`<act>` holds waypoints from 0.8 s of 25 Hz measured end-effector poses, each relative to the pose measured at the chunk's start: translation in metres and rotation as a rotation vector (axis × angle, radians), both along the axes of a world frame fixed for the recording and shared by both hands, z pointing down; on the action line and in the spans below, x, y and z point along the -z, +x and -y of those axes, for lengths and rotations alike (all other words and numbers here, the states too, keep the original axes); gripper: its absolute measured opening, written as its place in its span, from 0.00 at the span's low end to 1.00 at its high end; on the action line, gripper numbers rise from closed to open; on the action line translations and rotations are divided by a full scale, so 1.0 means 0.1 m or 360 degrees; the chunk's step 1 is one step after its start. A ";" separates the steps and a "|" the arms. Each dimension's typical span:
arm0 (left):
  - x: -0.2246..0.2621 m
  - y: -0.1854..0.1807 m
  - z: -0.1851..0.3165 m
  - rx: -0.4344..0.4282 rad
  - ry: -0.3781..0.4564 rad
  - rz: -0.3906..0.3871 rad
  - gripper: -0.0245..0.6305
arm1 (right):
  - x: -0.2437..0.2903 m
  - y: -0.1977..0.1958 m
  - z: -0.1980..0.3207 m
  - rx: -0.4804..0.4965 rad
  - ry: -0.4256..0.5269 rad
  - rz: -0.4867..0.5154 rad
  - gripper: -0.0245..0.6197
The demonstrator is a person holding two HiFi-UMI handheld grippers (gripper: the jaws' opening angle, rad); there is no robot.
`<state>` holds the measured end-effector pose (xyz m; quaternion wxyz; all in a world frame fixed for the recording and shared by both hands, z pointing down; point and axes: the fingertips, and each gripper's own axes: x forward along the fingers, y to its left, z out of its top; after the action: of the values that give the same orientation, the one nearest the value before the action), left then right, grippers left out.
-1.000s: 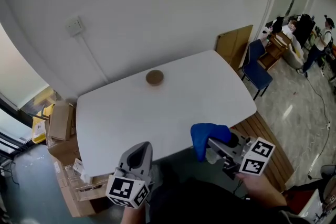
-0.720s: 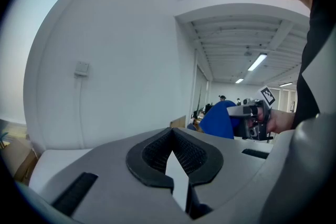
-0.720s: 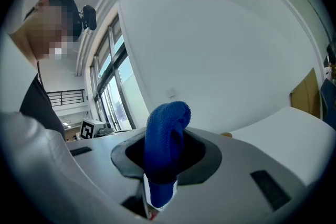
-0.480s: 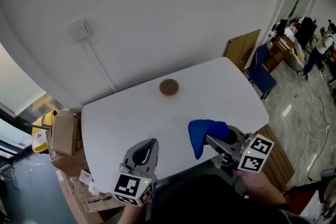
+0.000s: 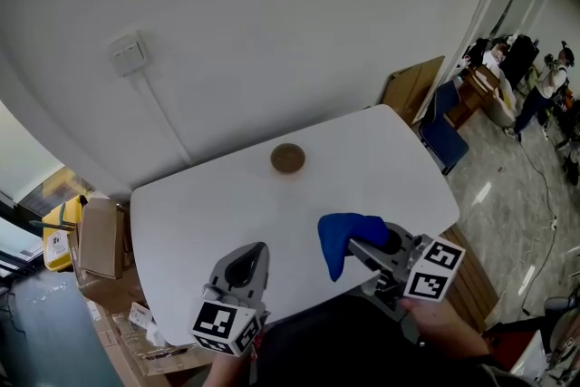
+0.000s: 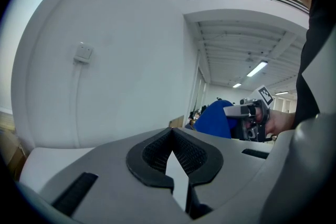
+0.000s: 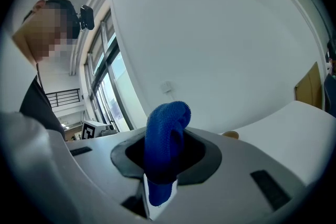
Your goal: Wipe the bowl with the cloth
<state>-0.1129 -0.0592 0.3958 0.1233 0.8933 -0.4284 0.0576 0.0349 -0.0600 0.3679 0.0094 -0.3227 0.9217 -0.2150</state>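
Observation:
A small brown bowl [image 5: 288, 158] sits on the white table [image 5: 199, 213] near its far edge; a sliver of the bowl [image 7: 230, 135] shows past the right jaws. My right gripper [image 5: 355, 242] hangs over the table's near right part, shut on a blue cloth [image 5: 343, 237] that bulges out of its jaws [image 7: 165, 136]. My left gripper [image 5: 243, 266] is at the near edge, shut with nothing in it [image 6: 172, 157]. In the left gripper view the blue cloth [image 6: 212, 120] and the right gripper show to the right. Both grippers are well short of the bowl.
Cardboard boxes [image 5: 95, 236] stand on the floor left of the table. A blue chair [image 5: 444, 140] and a wooden board [image 5: 412, 86] are at its right end. People stand far off at the right [image 5: 544, 86]. A white wall with a switch box [image 5: 127, 54] lies behind.
Both grippers have moved forward from the near edge to over the table, the right one carrying the blue cloth. The bowl has stayed in place.

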 end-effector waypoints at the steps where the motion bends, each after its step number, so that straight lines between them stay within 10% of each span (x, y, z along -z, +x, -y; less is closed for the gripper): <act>1: -0.01 0.03 0.04 -0.0006 -0.0007 -0.0001 0.05 | -0.03 0.02 0.04 -0.0003 -0.0010 -0.0004 0.16; 20: -0.55 0.36 1.21 0.0126 -0.0236 0.0078 0.06 | -0.66 0.24 1.35 0.0097 -0.0194 0.0019 0.16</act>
<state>-0.0767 -0.1800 0.4504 0.1808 0.8624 -0.4608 0.1063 0.0589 -0.1953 0.4340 -0.0113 -0.2933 0.9162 -0.2727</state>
